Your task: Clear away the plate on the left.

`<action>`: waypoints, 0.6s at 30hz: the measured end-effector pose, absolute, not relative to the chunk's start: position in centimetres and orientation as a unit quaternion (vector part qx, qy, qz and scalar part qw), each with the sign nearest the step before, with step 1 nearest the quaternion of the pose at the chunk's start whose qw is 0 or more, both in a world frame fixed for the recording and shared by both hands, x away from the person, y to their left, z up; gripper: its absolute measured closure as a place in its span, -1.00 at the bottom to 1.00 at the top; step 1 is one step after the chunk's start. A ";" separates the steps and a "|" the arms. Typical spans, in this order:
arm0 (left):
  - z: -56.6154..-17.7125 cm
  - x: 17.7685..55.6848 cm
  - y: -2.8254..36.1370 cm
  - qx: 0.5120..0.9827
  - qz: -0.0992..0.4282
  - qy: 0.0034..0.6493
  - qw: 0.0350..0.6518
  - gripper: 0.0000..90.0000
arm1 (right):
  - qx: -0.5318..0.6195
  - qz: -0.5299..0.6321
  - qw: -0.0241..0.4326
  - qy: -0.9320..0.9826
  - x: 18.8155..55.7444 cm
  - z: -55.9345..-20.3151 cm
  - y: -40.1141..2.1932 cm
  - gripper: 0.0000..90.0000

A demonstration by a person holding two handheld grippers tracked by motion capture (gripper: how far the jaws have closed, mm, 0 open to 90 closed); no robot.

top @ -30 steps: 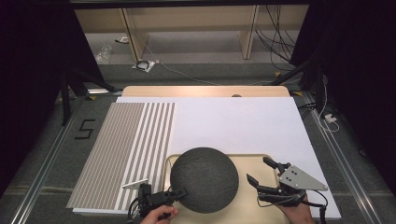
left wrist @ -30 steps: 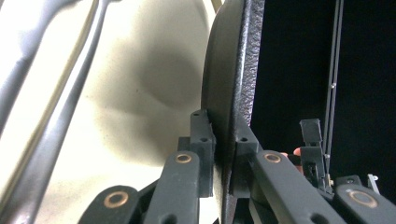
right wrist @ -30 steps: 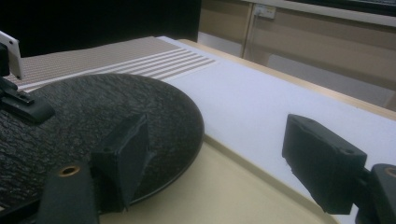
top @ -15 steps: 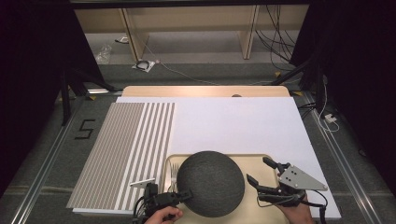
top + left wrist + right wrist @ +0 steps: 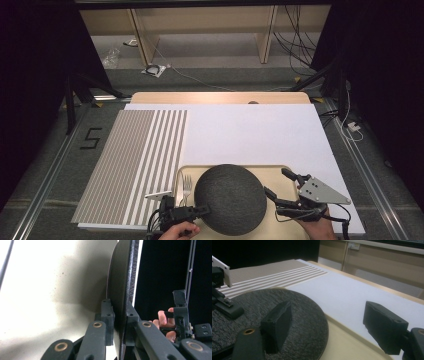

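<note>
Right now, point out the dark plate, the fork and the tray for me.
dark plate [image 5: 230, 199]: high view, middle of its textured surface.
fork [image 5: 187, 183]: high view, on its tines.
tray [image 5: 280, 169]: high view, bare far rim.

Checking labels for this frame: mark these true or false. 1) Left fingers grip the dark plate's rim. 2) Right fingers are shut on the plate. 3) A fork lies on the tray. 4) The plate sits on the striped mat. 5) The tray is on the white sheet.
1) True: the left gripper has its fingers clamped on the rim of the dark plate.
2) False: the right gripper is open, one finger above the plate, holding nothing.
3) True: the fork lies on the tray, left of the plate.
4) False: the plate is over the tray; the striped mat lies further left.
5) True: the tray rests on the white sheet.
</note>
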State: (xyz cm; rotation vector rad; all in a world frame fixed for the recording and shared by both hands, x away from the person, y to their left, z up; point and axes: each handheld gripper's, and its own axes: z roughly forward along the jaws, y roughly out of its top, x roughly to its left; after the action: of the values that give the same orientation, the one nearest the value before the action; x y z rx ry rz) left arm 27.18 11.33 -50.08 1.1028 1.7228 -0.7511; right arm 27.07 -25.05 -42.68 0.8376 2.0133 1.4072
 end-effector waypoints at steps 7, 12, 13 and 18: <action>-50.2 27.1 10.9 0.455 -0.311 0.700 0.455 0.82 | 0.310 0.524 0.270 0.746 27.1 -42.7 -25.0 -0.46; -50.4 26.9 10.5 0.461 -0.315 0.699 0.446 0.81 | 0.309 0.522 0.271 0.747 27.1 -42.7 -25.0 -0.46; -50.4 26.9 10.4 0.462 -0.316 0.698 0.446 0.81 | 0.310 0.522 0.270 0.747 27.1 -42.7 -25.0 -0.46; -50.4 26.8 10.1 0.465 -0.318 0.695 0.446 0.81 | 0.310 0.523 0.270 0.746 27.1 -42.7 -25.0 -0.46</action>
State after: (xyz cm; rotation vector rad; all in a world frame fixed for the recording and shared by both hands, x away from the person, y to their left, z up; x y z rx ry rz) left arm 26.77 10.13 -50.42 1.1531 1.7229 -0.7869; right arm 27.07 -25.01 -42.69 0.8343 2.0112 1.4106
